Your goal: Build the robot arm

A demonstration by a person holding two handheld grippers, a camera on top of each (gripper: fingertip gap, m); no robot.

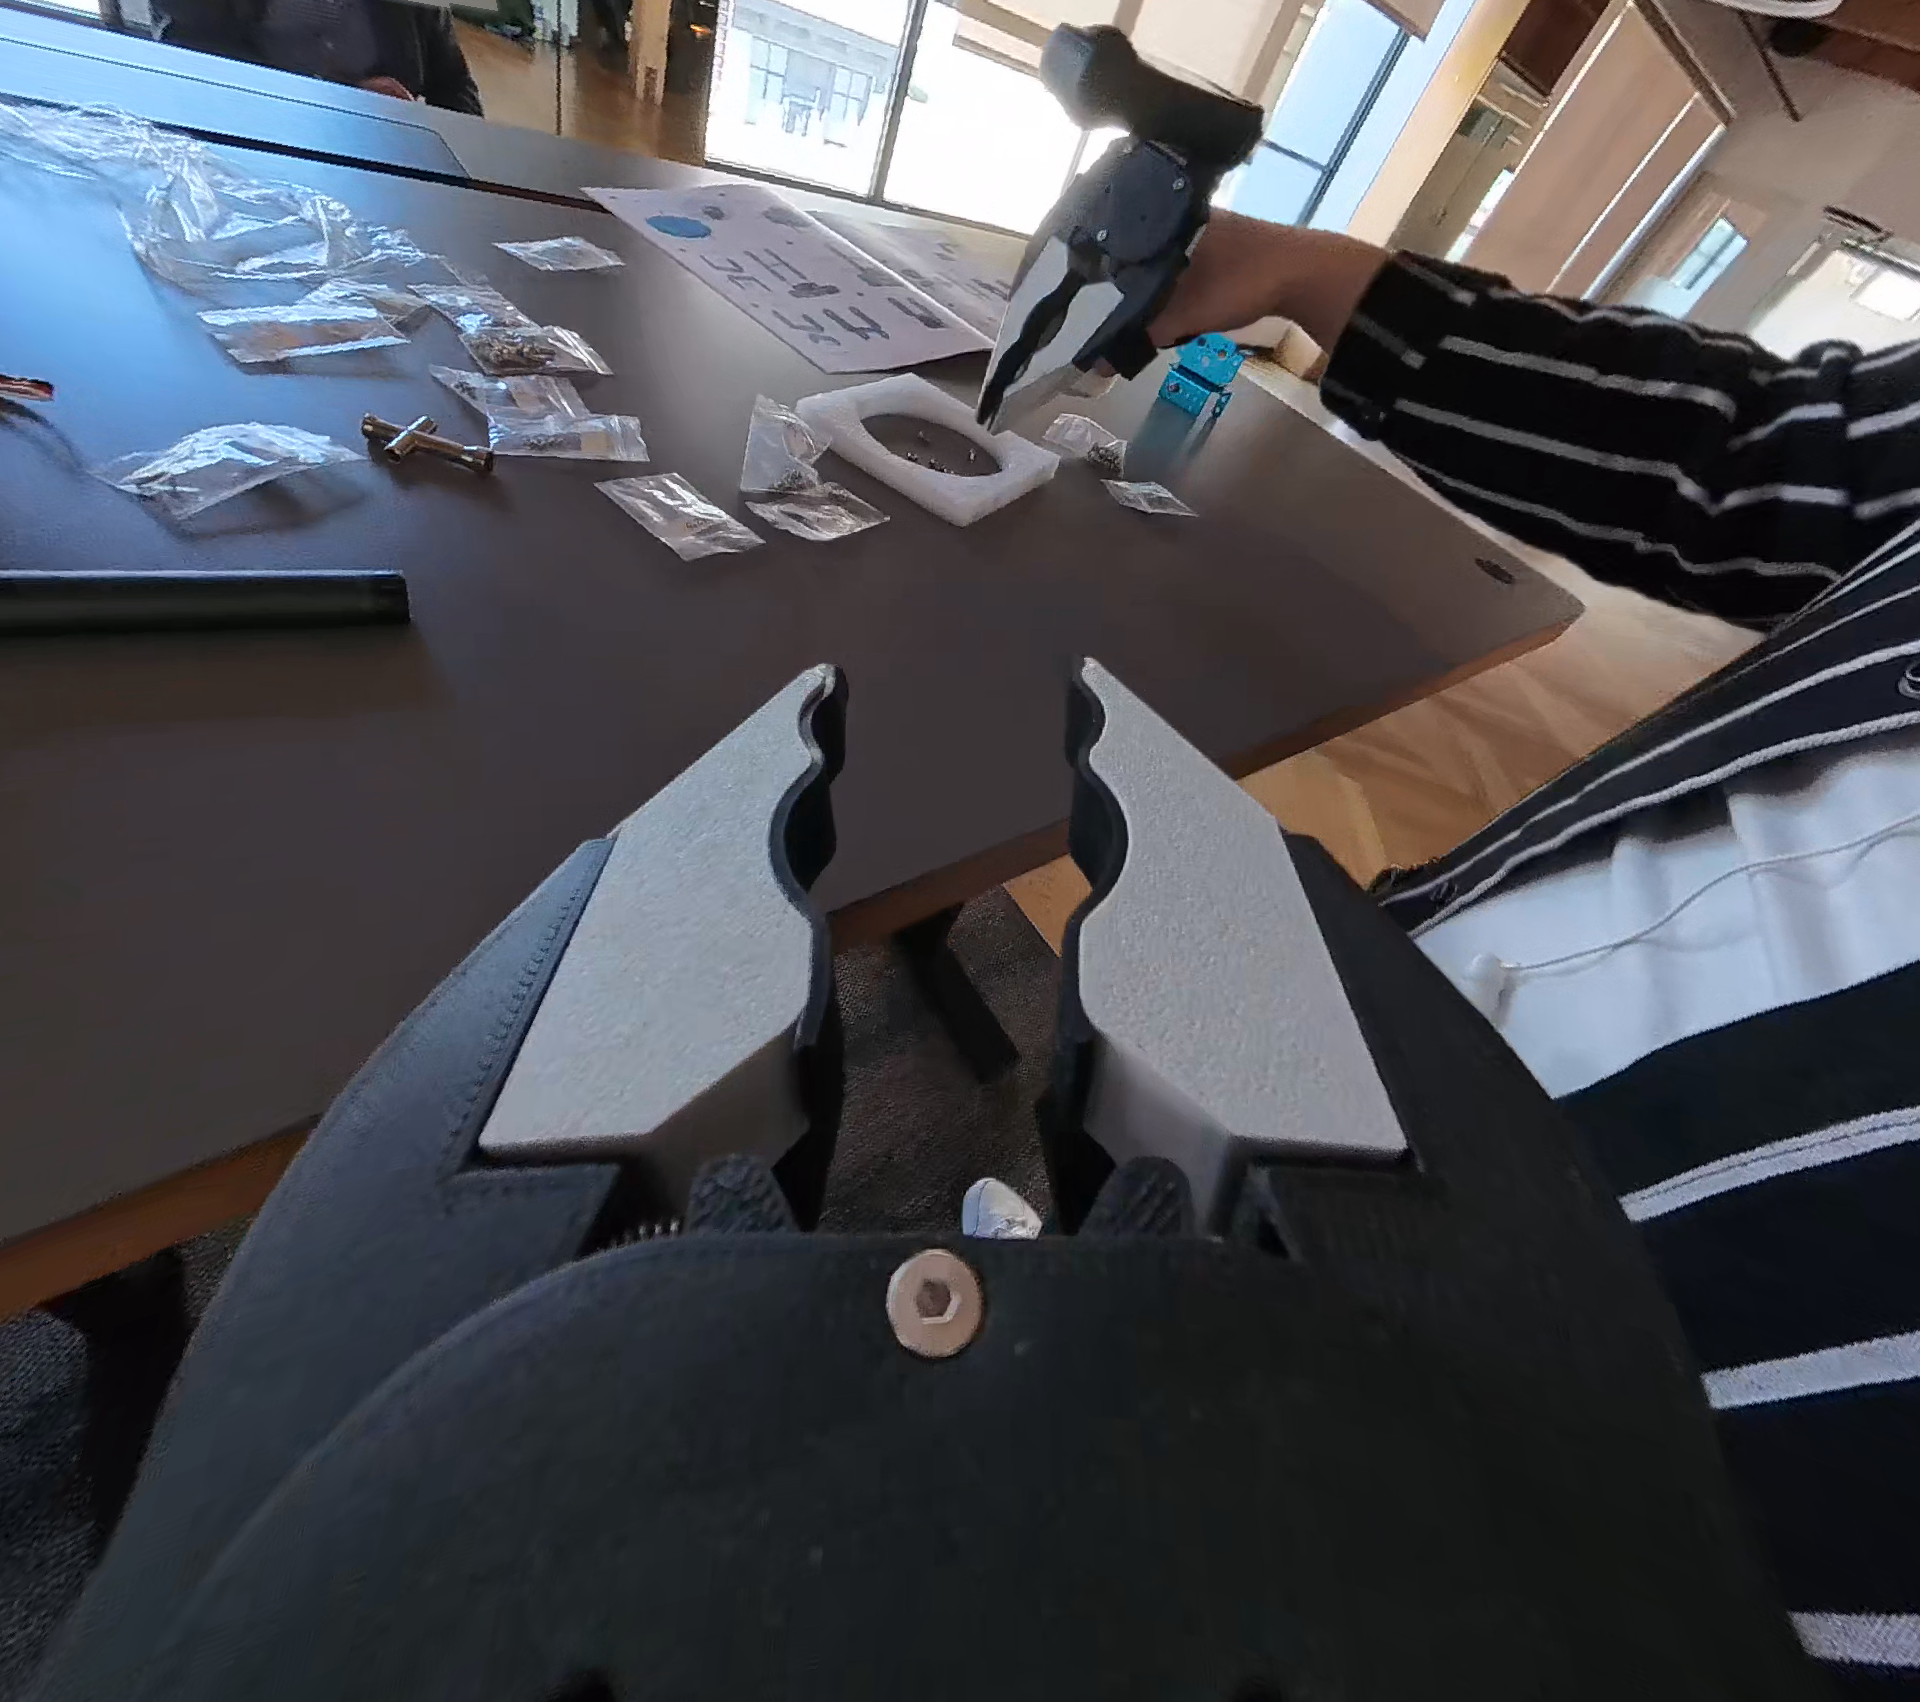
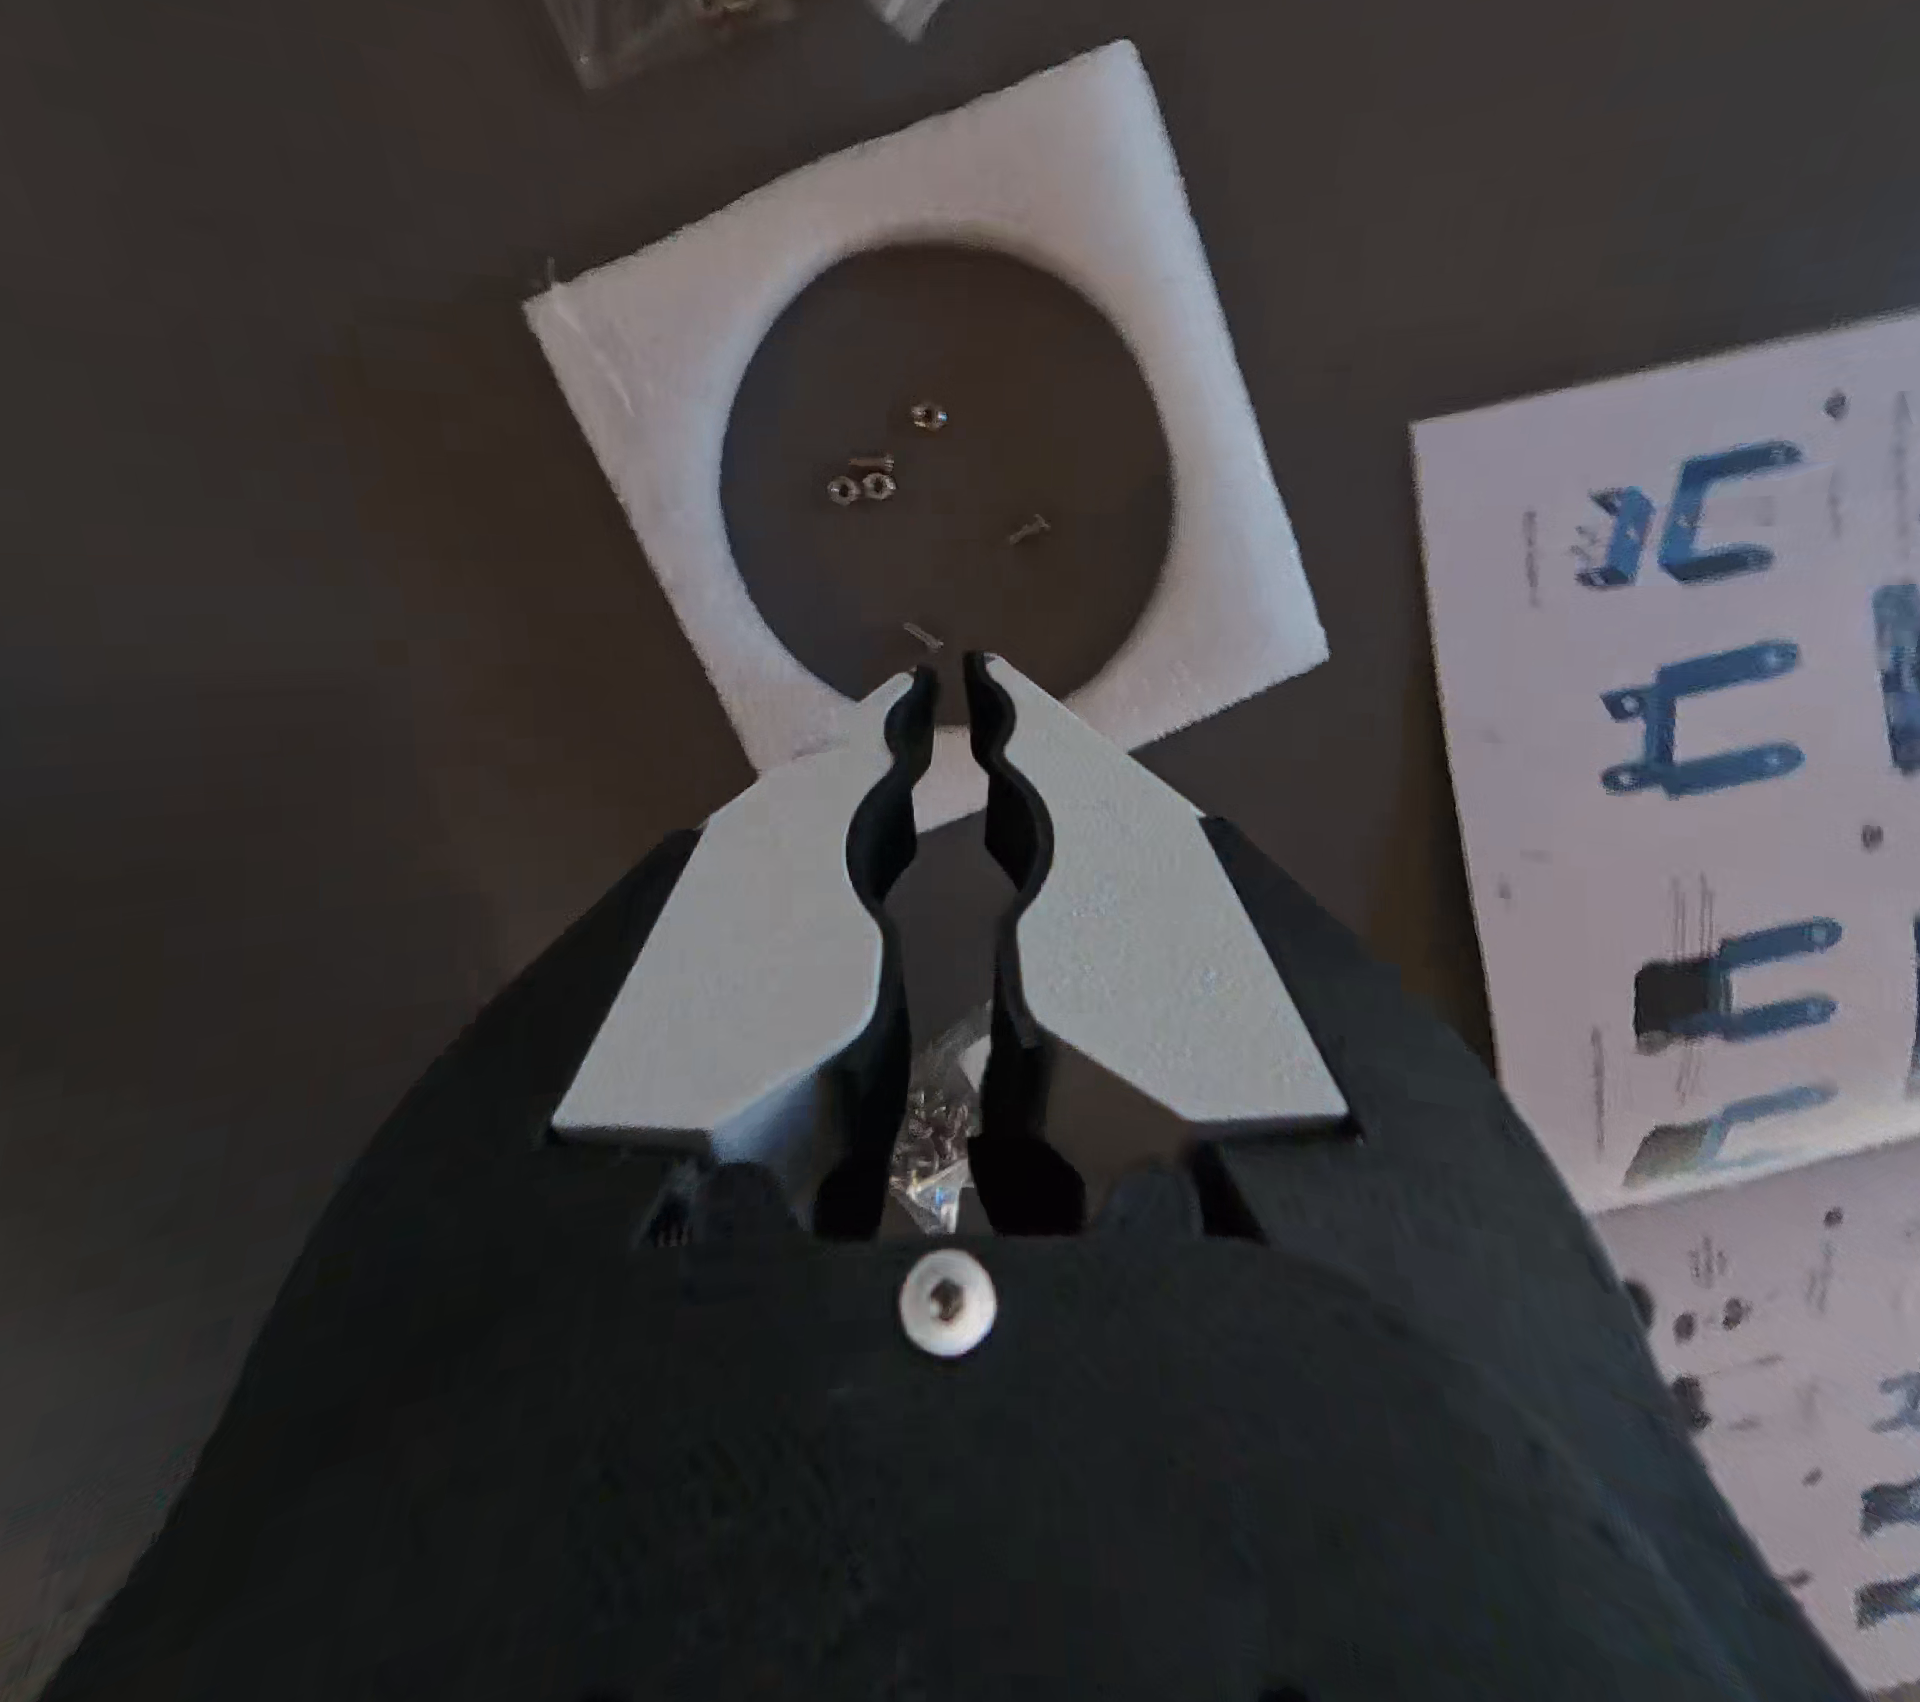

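Fingers of the right gripper (image 2: 951,667), nearly closed and empty, hover just behind a small screw (image 2: 923,636) inside the foam frame (image 2: 665,364), nuts (image 2: 860,486) beyond; left gripper (image 1: 951,717) gapes over bare table (image 1: 623,717), well apart.

Desk (image 1: 623,769): we see a dark brown top.
Foam frame (image 2: 644,364): white.
Fingers (image 1: 665,904): we note pale grey faces on black bodies.
Sleeve (image 1: 1621,447): black with thin white stripes.
Printed sheet (image 2: 1558,717): white with blue and black figures.
Bracket (image 1: 1195,390): bright blue.
Screws (image 2: 862,480): silver.
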